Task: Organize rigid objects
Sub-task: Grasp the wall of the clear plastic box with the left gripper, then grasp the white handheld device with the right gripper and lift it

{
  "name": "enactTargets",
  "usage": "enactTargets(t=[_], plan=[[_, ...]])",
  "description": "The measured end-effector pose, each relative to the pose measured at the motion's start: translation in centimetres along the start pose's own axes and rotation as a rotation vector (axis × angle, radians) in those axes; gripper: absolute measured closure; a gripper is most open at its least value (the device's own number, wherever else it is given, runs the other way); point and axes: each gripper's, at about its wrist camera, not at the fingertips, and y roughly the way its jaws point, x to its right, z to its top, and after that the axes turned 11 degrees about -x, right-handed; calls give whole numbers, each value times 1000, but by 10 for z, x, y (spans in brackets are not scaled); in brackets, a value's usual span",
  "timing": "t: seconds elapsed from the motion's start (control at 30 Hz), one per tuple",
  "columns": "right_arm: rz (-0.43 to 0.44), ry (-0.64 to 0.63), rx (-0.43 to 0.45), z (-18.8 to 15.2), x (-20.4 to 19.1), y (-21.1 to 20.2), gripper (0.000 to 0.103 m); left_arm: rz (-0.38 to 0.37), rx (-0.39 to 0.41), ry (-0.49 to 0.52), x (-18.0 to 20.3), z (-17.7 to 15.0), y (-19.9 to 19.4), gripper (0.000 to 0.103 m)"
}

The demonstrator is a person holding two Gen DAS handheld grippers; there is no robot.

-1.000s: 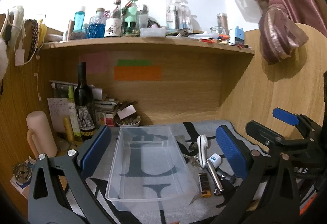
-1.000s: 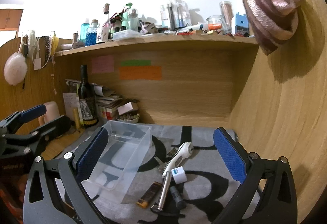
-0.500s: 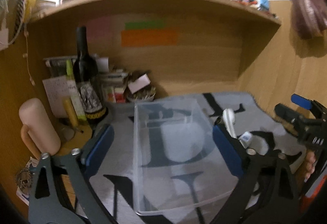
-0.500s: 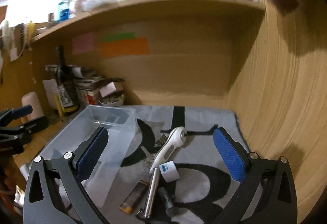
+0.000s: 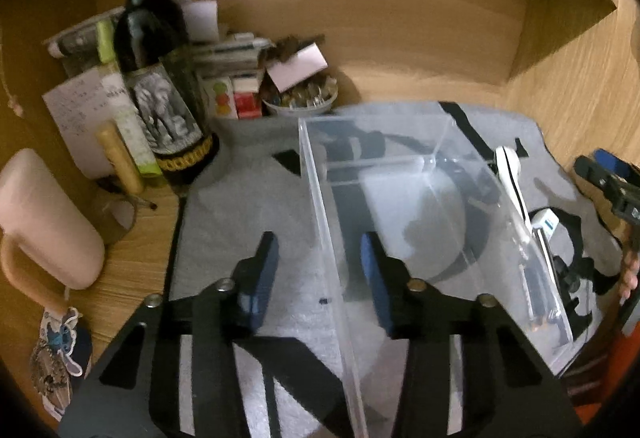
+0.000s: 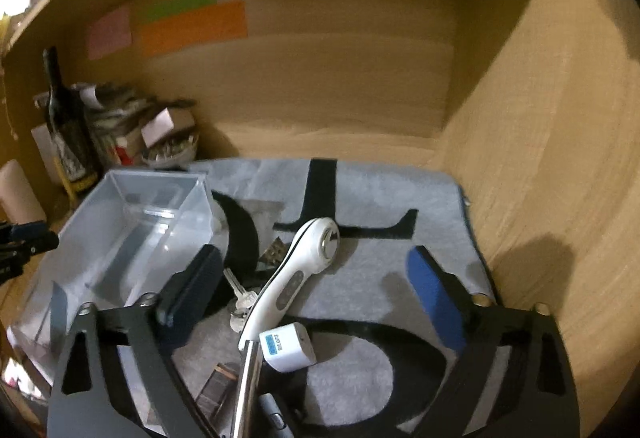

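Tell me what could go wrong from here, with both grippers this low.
The left gripper straddles the clear bin's near wall, still open; closing off-centre could tip or drag the bin. The right gripper hangs open over the white handheld device, keys and white adapter, so it may snag neighbours.

Left wrist cam sits low and close over the clear plastic bin (image 5: 420,222), its near wall between the fingers, facing the desk's back panel. Right wrist cam looks down from the right onto the white handheld device (image 6: 298,274). Both views share bin, device, wine bottle (image 5: 160,78) and grey mat (image 6: 360,198).
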Motion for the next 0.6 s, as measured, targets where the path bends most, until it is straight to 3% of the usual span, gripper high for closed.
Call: enactTargets(t=[0.13,0.3,0.6], plan=[[-4,-1,-73,11,2,23,22,-38,-63,9,-3,3,12,78],[-6,11,-219,22,4,63,48,-102,-121,14,0,5,29,91],[51,34,-359,30,1,107,49,-84,-82,37,2,0,29,90]])
